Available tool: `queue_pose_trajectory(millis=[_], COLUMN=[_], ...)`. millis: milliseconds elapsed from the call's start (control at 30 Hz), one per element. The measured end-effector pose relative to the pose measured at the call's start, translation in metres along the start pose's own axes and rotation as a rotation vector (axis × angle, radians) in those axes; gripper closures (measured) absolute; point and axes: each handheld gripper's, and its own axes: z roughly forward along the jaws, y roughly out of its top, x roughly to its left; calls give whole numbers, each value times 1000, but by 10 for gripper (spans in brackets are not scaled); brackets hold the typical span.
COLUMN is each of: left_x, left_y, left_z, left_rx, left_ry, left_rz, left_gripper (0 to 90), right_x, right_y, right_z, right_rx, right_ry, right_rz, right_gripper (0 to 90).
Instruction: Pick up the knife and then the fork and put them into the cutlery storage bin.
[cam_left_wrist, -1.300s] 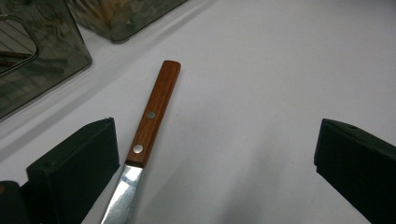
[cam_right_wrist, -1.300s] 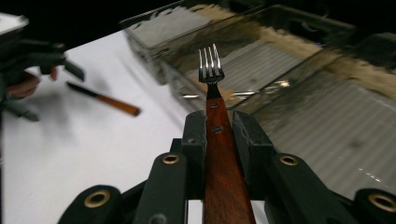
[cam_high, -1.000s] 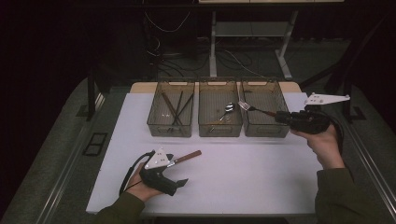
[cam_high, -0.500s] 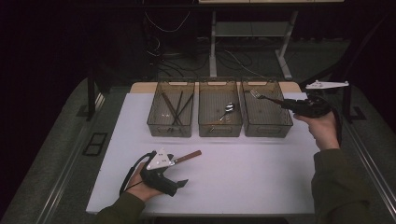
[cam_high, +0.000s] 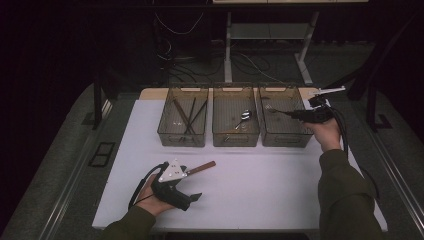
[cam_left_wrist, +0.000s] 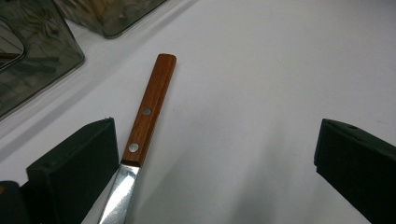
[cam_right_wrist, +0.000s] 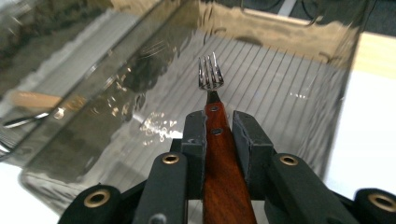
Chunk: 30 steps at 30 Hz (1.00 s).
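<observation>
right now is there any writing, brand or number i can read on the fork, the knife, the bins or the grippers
None can be read.
Fork: wooden handle with rivets, no marking.
Knife: wooden handle with two rivets, bare blade, no stamp seen.
Three bins: clear walls, no label.
Right gripper and left gripper: black parts and a grey plate, no lettering visible.
White table: blank.

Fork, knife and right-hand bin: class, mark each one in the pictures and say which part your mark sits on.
fork (cam_right_wrist: 210, 77), right gripper view, on the tines.
knife (cam_left_wrist: 150, 105), left gripper view, on the wooden handle.
right-hand bin (cam_high: 287, 141), high view, on its near wall.
</observation>
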Motion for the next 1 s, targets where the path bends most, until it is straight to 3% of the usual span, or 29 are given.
queue_pose_trajectory(millis=[200, 500, 700, 867, 1000], left_x=[0, 0, 0, 0, 0], left_y=[0, 0, 0, 0, 0], left_z=[-1, 0, 0, 0, 0], left_rx=[-5, -2, 0, 1, 2], left_ry=[-3, -6, -6, -6, -5], left_rz=[0, -2, -3, -4, -4], left_gripper=[0, 0, 0, 0, 0], right_x=[6, 5, 5, 3, 7], right_y=[-1, -3, -2, -2, -3], right_z=[13, 17, 12, 6, -4], right_rx=[28, 41, 16, -7, -27], right_ry=[-5, -20, -43, -46, -17], right_rz=[2, 0, -14, -17, -31], right_gripper=[754, 748, 538, 461, 429])
